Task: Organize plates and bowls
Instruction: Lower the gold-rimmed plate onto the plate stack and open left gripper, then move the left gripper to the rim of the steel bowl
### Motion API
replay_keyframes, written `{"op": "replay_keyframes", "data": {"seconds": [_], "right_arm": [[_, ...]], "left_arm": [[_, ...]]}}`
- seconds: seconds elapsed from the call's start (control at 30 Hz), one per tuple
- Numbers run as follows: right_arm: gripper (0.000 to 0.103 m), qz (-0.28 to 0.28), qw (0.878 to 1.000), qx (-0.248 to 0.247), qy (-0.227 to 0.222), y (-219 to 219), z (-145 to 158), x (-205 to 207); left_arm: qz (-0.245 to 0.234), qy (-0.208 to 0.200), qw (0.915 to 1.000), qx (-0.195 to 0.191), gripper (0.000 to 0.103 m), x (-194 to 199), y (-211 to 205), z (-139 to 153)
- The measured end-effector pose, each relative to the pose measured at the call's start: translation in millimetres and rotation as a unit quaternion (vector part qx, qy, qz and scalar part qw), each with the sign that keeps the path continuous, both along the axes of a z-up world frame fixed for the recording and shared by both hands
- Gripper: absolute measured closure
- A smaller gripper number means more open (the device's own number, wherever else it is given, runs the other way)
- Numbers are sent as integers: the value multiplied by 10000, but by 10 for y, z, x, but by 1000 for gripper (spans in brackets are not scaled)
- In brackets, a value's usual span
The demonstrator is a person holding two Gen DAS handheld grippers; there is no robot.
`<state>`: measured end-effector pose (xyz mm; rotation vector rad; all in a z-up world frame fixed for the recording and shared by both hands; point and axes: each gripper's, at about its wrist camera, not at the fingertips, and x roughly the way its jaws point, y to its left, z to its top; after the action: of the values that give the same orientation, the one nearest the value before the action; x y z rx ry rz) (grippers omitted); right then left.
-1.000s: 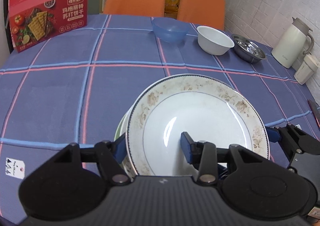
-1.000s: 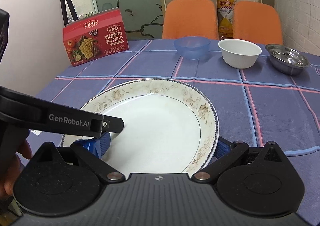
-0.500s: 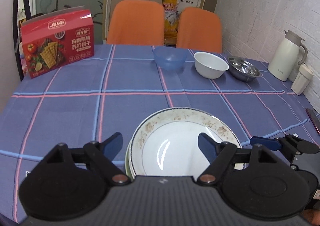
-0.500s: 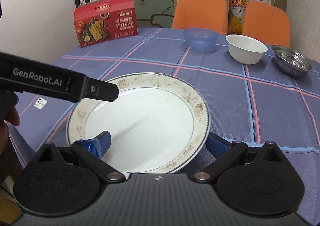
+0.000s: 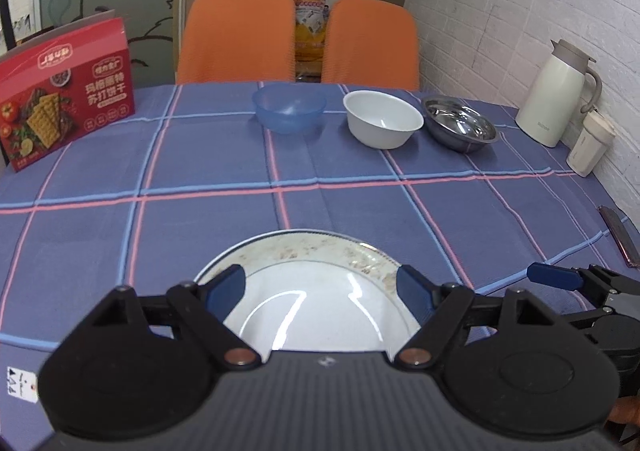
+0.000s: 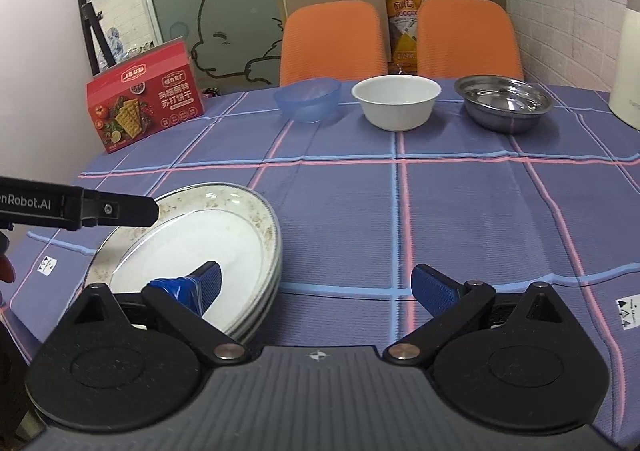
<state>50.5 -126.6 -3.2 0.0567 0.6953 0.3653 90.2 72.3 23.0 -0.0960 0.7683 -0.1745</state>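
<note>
Between spread left fingers (image 5: 224,289), plate stack (image 5: 304,291).

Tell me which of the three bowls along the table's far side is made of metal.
The shiny steel bowl, rightmost in the row, nearest the cream jug. The middle white bowl is opaque and glossy; the translucent blue bowl sits leftmost.

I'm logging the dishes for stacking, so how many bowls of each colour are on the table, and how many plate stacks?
Blue bowl: 1
White bowl: 1
Steel bowl: 1
Plate stack: 1; the number of plates in it cannot be told
Total: 3 bowls and 1 stack
</note>
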Motion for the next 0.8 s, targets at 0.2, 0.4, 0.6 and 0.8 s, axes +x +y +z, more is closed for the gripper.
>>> {"op": "replay_keyframes", "data": {"seconds": [0.2,0.4,0.6,0.8], "right_arm": [[14,-496,9987,95,-41,-435,6,136],[14,-948,9954,155,12,-909,-44,315],[14,-1208,9923,258,61,-1257,-95,534],[14,-1259,9918,221,-61,-1450,-63,788]], "left_arm": [[-286,41,9995,106,24,294,-456,0],[-572,90,9978,329,24,529,-844,-27],[-695,148,9960,547,24,755,-1100,-35],[-848,178,9936,731,23,1019,-1277,-20]]}}
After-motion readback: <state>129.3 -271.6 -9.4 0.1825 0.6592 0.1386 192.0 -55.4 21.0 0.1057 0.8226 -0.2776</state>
